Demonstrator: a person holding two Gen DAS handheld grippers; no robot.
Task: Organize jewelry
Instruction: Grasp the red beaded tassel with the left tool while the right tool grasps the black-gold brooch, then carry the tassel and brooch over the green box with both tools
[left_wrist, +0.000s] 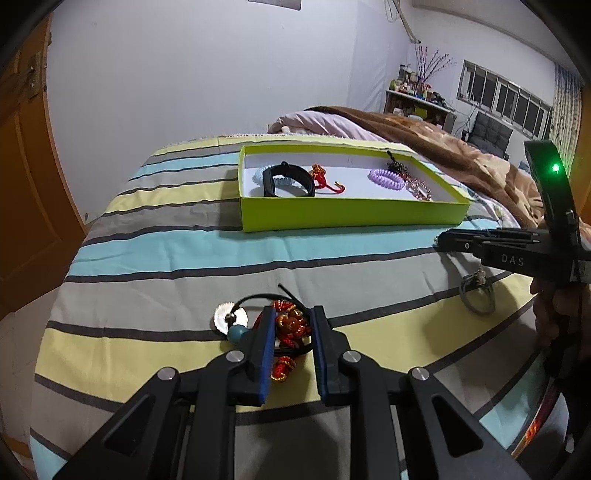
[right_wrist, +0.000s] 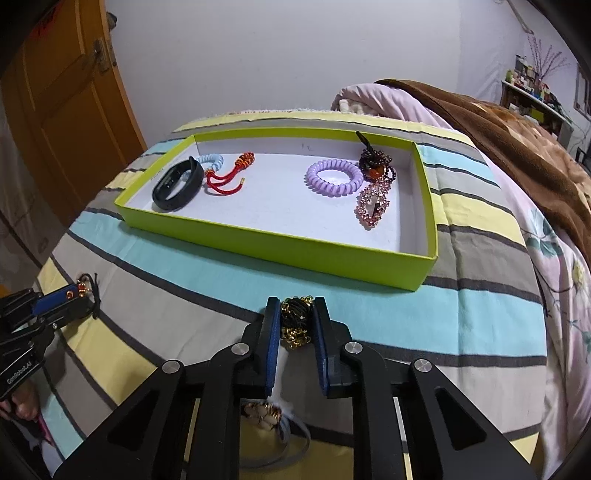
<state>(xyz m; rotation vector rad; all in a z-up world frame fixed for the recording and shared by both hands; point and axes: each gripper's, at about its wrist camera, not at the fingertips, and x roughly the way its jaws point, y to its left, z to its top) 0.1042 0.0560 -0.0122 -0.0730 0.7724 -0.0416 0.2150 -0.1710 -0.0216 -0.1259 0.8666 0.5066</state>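
A bed covered in a striped quilt (left_wrist: 177, 258) of yellow, grey and pale blue fills both views, with a brown blanket (right_wrist: 517, 140) bunched along its far right side. On the quilt sits a shallow lime-green tray (right_wrist: 280, 240) with a white floor.

The right wrist view looks down into the tray and separates its contents: at the left end a black wristband (right_wrist: 179, 188), a pale blue coil tie (right_wrist: 214, 161) partly behind it and a red tasselled cord (right_wrist: 227, 177); at the right end a purple coil tie (right_wrist: 334, 179), a dark beaded ornament (right_wrist: 375, 160) and a pink crystal clip (right_wrist: 373, 206). From the left wrist view the same pieces appear low and crowded behind the near wall.

The left gripper (left_wrist: 293, 325) rests on the quilt in front of the tray, its blue pads narrowed around a red and gold knotted charm (left_wrist: 291, 328) with an amber bead; whether they press on it is unclear. Only this view shows the charm's black cord, a silver disc (left_wrist: 229, 318) and a teal bead (left_wrist: 238, 333) lying just left of the fingers.

The right gripper (right_wrist: 295, 317) is also down near the tray's front wall, its pads narrowed on a black and gold hair ornament (right_wrist: 295, 321). Only the left wrist view shows a grey ring (left_wrist: 478, 295) beneath this gripper.
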